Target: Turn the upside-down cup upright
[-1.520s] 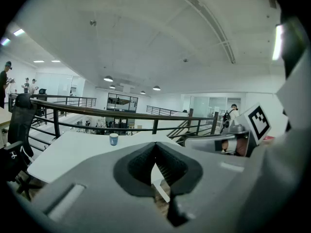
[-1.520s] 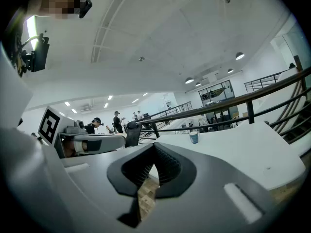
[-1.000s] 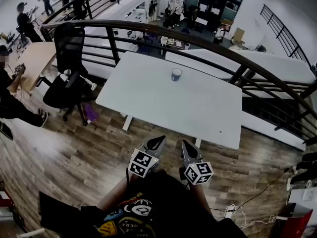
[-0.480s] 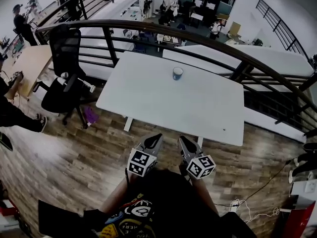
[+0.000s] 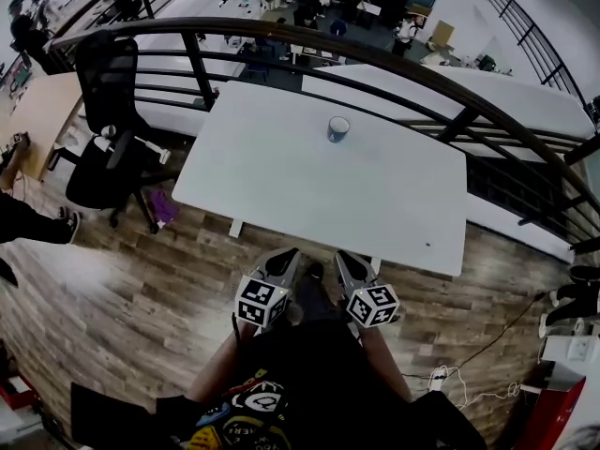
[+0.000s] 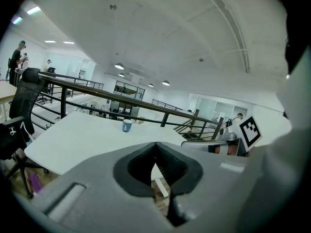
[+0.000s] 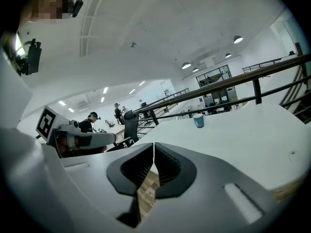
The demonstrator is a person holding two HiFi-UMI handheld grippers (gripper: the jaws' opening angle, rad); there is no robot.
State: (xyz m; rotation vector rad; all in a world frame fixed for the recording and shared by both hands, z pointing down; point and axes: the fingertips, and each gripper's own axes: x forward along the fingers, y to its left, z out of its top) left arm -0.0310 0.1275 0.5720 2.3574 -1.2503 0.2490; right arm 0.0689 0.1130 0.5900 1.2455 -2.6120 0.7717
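A small blue cup (image 5: 338,128) with a pale top face stands on the white table (image 5: 281,186), near its far edge at the middle. The same cup (image 6: 127,125) is small and distant in the left gripper view, and the cup (image 7: 198,121) is just as far in the right gripper view. My left gripper (image 5: 289,254) and right gripper (image 5: 342,256) hang side by side over the wooden floor, just short of the table's near edge. The left gripper (image 6: 155,144) is shut with nothing in it. The right gripper (image 7: 153,145) is also shut and holds nothing.
A black office chair (image 5: 112,148) stands left of the table. A dark curved railing (image 5: 450,92) runs behind the table's far edge. A seated person's leg (image 5: 19,221) shows at the left edge. Cables (image 5: 450,378) lie on the floor at lower right.
Both grippers have come forward together toward the table's near edge. The table and cup now sit a little nearer in the head view. The jaws stay closed.
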